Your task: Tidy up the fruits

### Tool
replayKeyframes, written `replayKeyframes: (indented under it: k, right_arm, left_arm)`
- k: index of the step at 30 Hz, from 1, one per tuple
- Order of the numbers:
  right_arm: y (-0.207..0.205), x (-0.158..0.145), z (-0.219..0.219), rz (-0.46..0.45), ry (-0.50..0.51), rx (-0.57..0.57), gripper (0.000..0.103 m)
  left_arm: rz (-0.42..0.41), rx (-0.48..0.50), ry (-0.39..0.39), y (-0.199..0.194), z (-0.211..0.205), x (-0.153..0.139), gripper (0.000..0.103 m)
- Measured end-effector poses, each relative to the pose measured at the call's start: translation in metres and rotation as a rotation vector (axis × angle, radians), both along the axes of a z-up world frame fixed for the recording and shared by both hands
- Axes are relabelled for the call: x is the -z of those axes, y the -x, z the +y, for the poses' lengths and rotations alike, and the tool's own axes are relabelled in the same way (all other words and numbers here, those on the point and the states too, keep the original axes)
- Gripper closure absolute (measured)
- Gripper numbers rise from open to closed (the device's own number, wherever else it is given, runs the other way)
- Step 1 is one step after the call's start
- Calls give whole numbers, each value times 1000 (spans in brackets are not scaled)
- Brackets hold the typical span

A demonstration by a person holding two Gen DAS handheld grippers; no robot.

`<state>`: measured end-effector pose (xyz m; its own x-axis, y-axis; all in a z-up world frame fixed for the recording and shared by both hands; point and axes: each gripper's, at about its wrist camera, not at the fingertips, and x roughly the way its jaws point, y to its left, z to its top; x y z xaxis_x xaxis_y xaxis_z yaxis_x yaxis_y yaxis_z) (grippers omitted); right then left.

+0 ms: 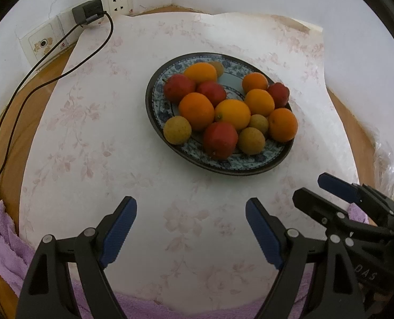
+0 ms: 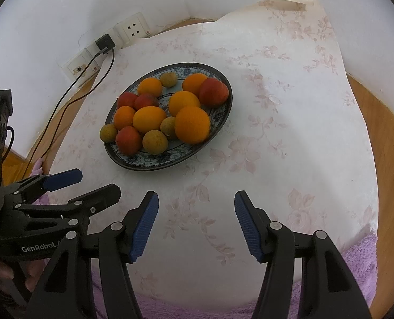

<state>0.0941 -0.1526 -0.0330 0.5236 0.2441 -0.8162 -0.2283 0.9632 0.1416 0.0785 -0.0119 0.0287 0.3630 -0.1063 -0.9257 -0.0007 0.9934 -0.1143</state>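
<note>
All fruit (image 1: 233, 117) sits mixed on the plate (image 1: 157, 106) mid surface; your left gripper (image 1: 190, 235) & right gripper (image 2: 195, 224) hang short of it, fingers spread, empty, w/ room to reach in

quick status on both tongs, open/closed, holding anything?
Left tongs: open, empty, above the cloth short of the fruit plate.
Right tongs: open, empty, likewise short of the plate.
</note>
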Motion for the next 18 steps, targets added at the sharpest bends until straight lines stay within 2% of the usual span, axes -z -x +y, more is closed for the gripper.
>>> replayKeyframes:
  k: [18]
  right_arm:
    - [0, -1, -1, -1, -1, 2, 42]
  left_arm:
    - [6, 3, -5, 0, -1, 1, 16]
